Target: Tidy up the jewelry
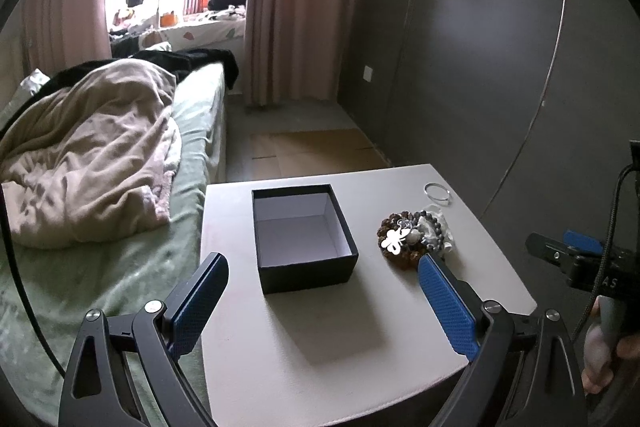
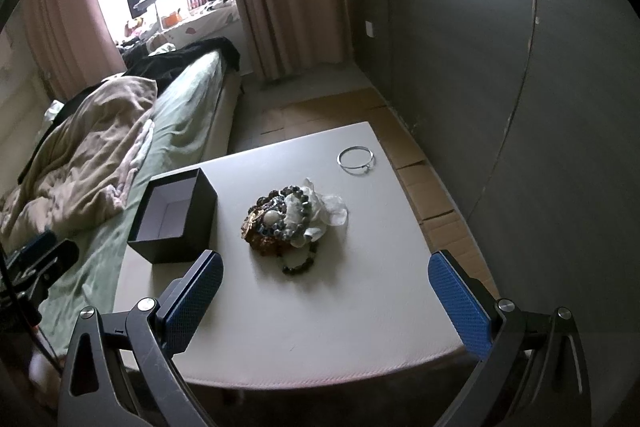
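A pale, square worktop (image 2: 320,307) stands beside a bed (image 1: 188,131) with green sheets and a rumpled beige blanket (image 1: 88,155), in a room with grey walls, pinkish curtains (image 1: 296,7) and a bright window at the far end. On the worktop, an open black cardboard box with a white lining (image 1: 304,239) sits to the left, nothing visible inside. Just right of it lies a heap of beaded bracelets and jewelry (image 2: 292,223), topped by a silver butterfly-shaped pendant (image 1: 396,239). A thin silver bangle (image 2: 357,159) rests apart, nearer the far right corner. The left gripper (image 1: 320,307) hovers above the near edge with its blue-padded jaws spread wide, holding nothing. The right gripper (image 2: 324,299) is likewise wide open and grasps nothing, facing the jewelry heap.
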Available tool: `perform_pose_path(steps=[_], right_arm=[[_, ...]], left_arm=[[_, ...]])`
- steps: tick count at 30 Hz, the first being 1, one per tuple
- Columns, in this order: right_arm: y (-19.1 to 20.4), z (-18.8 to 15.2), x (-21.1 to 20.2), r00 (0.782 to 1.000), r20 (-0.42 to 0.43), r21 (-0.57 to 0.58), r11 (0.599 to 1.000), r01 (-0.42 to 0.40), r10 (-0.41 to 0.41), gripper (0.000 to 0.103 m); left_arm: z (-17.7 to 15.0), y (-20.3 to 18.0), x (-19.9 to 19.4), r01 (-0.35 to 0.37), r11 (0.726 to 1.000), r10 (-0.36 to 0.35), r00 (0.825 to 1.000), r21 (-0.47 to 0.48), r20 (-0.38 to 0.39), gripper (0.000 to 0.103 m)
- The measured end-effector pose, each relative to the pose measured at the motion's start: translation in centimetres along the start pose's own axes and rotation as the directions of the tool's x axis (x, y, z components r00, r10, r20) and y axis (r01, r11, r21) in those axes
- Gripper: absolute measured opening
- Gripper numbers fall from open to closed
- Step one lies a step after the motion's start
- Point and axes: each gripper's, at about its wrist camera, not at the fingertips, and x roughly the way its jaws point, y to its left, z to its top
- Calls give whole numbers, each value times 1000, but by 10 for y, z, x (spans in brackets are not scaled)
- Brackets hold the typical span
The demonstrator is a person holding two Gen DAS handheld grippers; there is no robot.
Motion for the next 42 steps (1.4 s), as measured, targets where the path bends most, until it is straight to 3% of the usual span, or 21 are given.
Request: perform_pose_path(steps=[27, 42], right_arm=[[3, -2, -2, 1000, 4, 9, 1000, 6, -6, 103], [-23, 7, 3, 1000, 12, 84, 996, 9, -10, 103]], left_arm=[[-1, -4, 0, 18, 1000, -18, 1000, -19, -2, 96], [10, -19, 23, 61, 998, -62, 998, -35, -19, 96]])
